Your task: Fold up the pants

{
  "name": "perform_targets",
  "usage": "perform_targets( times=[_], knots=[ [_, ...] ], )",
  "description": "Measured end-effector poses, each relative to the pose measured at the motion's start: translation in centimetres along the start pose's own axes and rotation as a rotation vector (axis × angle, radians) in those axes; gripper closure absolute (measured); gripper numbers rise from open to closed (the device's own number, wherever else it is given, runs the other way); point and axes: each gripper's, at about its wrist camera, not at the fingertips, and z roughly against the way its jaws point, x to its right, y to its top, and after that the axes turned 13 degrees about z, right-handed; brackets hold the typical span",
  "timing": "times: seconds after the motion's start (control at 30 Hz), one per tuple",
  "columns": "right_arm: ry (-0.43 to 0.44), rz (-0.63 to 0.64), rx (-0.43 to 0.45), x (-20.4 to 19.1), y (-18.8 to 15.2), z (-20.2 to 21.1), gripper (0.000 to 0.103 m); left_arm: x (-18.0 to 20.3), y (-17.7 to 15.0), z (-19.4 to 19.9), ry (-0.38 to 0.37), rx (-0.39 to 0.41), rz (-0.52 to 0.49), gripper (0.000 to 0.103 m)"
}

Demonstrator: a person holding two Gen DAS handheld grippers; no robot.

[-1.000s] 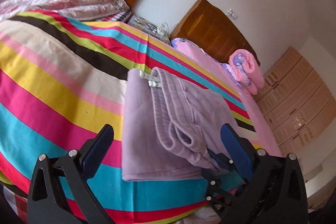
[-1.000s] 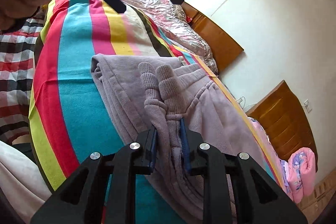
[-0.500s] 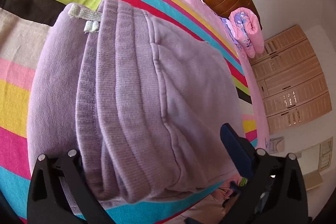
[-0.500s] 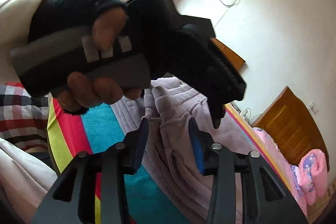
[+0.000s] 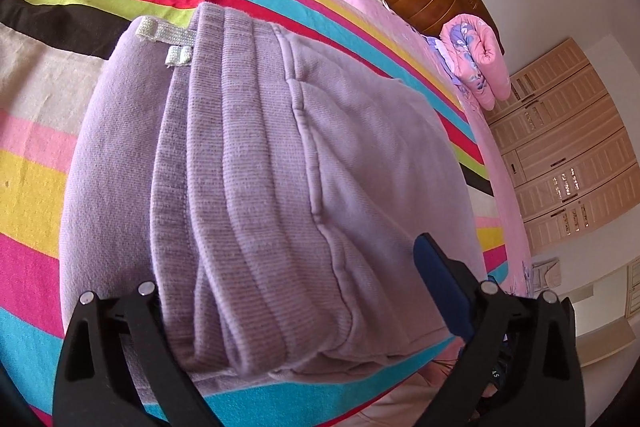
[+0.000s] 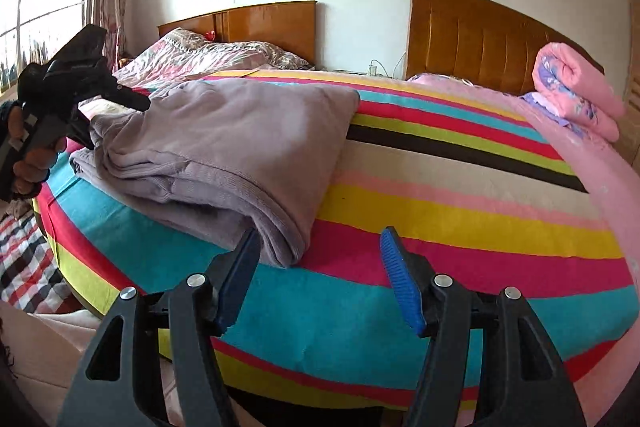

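Note:
Folded lilac pants (image 5: 256, 163) lie on the striped bedspread (image 5: 36, 131), white drawstring ends (image 5: 168, 39) at the far side. My left gripper (image 5: 288, 267) straddles their near end with its jaws wide and closing. Its left finger is tucked against the fabric. The blue right pad (image 5: 436, 283) stands at the pants' edge without pressing. In the right wrist view the pants (image 6: 240, 143) lie left of centre, and a hand holds the left gripper (image 6: 118, 123) at their far end. My right gripper (image 6: 319, 237) is opening over bare bedspread (image 6: 460, 227). The pants' near corner lies just ahead of its left finger.
A crumpled quilt (image 6: 208, 55) lies by the wooden headboard (image 6: 260, 23). A second bed with a pink sheet (image 6: 592, 163), a rolled pink quilt (image 6: 576, 87) and its own headboard (image 6: 472, 39) stands to the right. A wardrobe (image 5: 568, 155) is beyond. Checked cloth (image 6: 28, 259) lies low left.
My right gripper has let go of the pants' bunched end, opened, rolled level and swung right to their corner. My left gripper moved in over the pants, then held still.

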Motion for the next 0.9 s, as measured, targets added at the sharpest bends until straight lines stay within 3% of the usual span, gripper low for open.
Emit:
perform_targets(
  times=[0.07, 0.13, 0.17, 0.2, 0.33, 0.43, 0.5, 0.6, 0.7, 0.83, 0.9],
  knots=[
    [0.004, 0.017, -0.017, -0.5, 0.3, -1.1, 0.043, 0.3, 0.1, -0.1, 0.029, 0.004, 0.006, 0.013],
    [0.018, 0.019, -0.033, -1.1, 0.7, -2.2, 0.043, 1.4, 0.1, 0.2, 0.092, 0.015, -0.011, 0.054],
    [0.023, 0.024, -0.037, -1.3, 0.8, -2.6, 0.043, 2.4, 0.2, 0.9, 0.082, 0.02, -0.045, 0.069],
    [0.008, 0.037, -0.043, -1.8, 1.1, -3.2, 0.043, 3.6, 0.3, 1.8, 0.075, 0.037, -0.085, 0.077],
    [-0.101, 0.108, -0.059, -2.8, 2.0, -3.8, 0.036, 8.4, 0.6, 7.8, -0.075, 0.133, -0.206, 0.078],
    [-0.129, 0.127, -0.063, -2.8, 1.9, -3.6, 0.031, 8.3, -0.3, 11.9, -0.137, 0.215, -0.256, 0.078],
    [-0.126, 0.127, -0.069, -3.1, 1.8, -3.5, 0.031, 5.1, -0.8, 11.4, -0.084, 0.222, -0.222, 0.077],
    [-0.101, 0.106, -0.069, -3.0, 1.6, -3.5, 0.03, -2.7, -0.5, 6.4, 0.072, 0.141, -0.062, 0.075],
    [-0.112, 0.131, -0.07, -3.2, 1.6, -3.4, 0.03, -7.0, -1.0, 5.7, -0.092, 0.17, 0.025, 0.073],
    [-0.093, 0.116, -0.077, -2.9, 1.7, -3.3, 0.028, -6.6, -1.0, 5.7, -0.068, 0.185, 0.013, 0.07],
    [-0.042, 0.136, -0.083, -2.9, 1.8, -2.5, 0.028, -6.8, -0.9, 6.2, -0.067, 0.185, 0.042, 0.063]
  ],
)
